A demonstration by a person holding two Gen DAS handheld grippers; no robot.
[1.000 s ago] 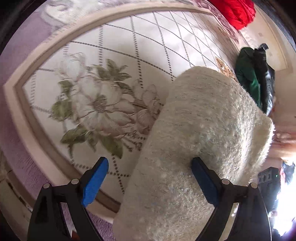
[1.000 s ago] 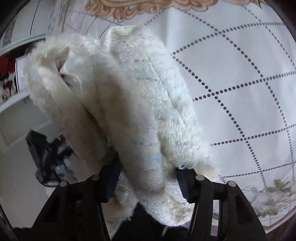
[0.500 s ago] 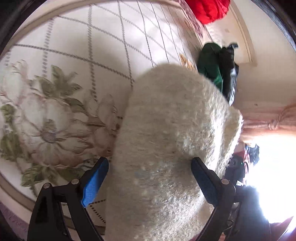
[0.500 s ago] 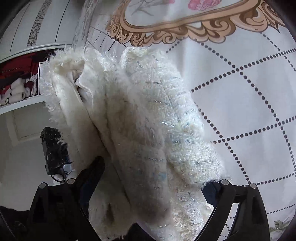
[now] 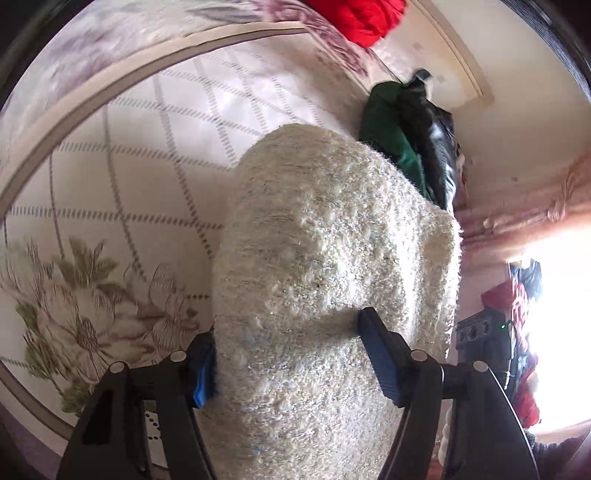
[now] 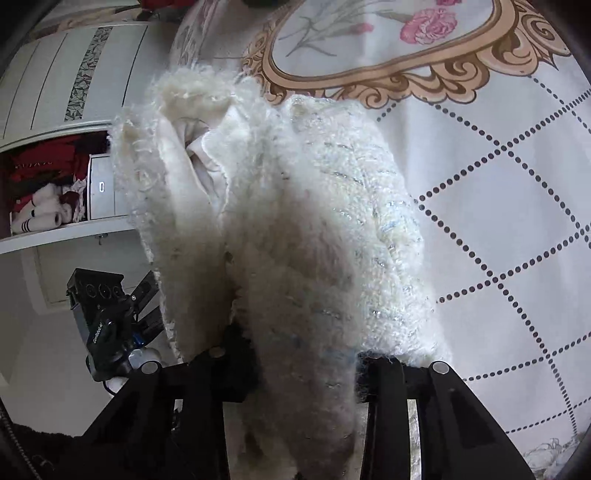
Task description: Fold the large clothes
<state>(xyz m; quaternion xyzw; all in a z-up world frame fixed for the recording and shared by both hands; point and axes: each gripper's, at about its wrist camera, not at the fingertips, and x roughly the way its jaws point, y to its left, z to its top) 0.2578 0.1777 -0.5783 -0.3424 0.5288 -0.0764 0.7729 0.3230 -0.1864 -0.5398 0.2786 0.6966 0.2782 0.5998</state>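
- We hold a cream fuzzy knit garment [image 5: 325, 266] w/ both grippers, bundled thick, above the bedspread [image 5: 155, 155].
- Left gripper [image 5: 286, 354]: blue-padded jaws pressed into the knit from both sides, clamped on a thick roll of it; fabric bulges up and fwd between the fingers [image 5: 380, 362].
- Right gripper [image 6: 299, 365]: jaws closed tight on a bunched part of the same garment [image 6: 295, 221]; pads mostly buried in fuzz.
- In right wrist view the knit shows silvery/blue threads, a smooth white lining [image 6: 199, 147] folded inside near its top left edge.
- Bedspread [image 6: 498, 184] under it: white w/ dotted diamond grid, gold scroll frame w/ pink flowers [image 6: 428, 26]; left wrist view shows a pale flower print [image 5: 85, 314] at lower left.
- Bkgd, left wrist view: red cloth [image 5: 358, 18] at far edge of bed, green + black jacket [image 5: 410, 140] just behind the knit.
- Bkgd, right wrist view: white wardrobe [image 6: 62, 92] w/ open shelf of clothes, a black device [image 6: 107, 325] at lower left.
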